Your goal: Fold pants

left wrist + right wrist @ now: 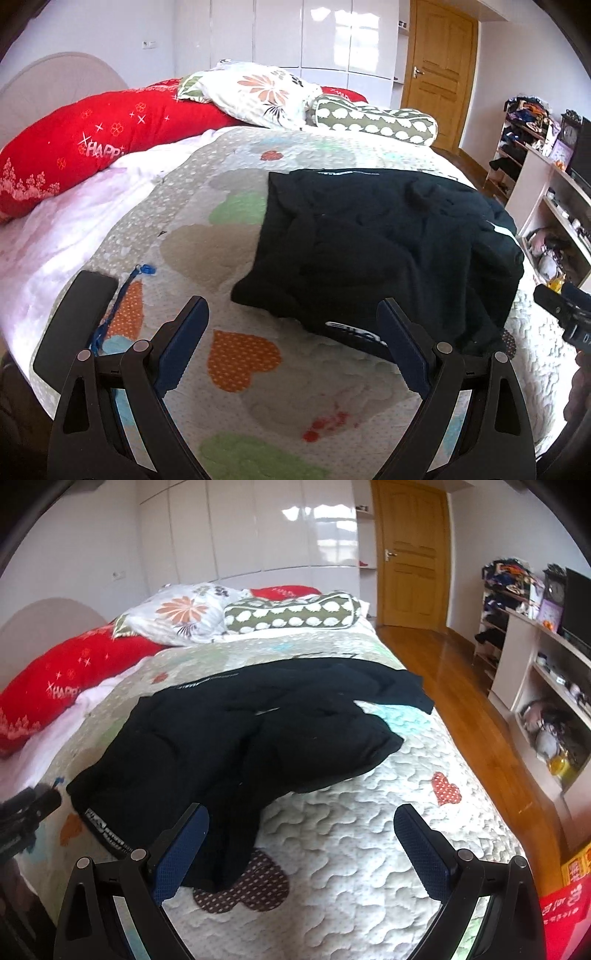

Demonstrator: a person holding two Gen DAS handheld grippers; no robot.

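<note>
1. Left gripper (291, 314): we see its two blue-padded jaws spread wide apart, holding nothing, above the quilt (240, 398); the right-hand pad overlaps the near hem of the pants in the left wrist view, contact not determinable.
2. Right gripper (301, 819): its jaws likewise stand wide apart and empty; the left-hand pad sits over the nearest fold of black cloth, the other over bare quilt.
3. Black pants (236, 738): we find them lying crumpled and unfolded on the middle of the bed. Their long axis runs diagonally in the right wrist view, from the near left edge, where a white-lettered waistband or hem strip (107, 834) shows, to the far right, where two ends splay apart toward the bed's edge.
4. Which end is the waist we cannot tell with certainty.
5. Small black rectangular object (75, 328) and a blue cord (114, 306): they lie on the quilt left of the left gripper, apart from the pants.
6. Red pillow (92, 144), floral pillow (258, 94) and green patterned bolster (373, 122): stacked at the head of the bed, well beyond the pants.
7. Wooden door (410, 554), wooden floor (450, 686) and cluttered shelves (546, 709): to the right of the bed.
</note>
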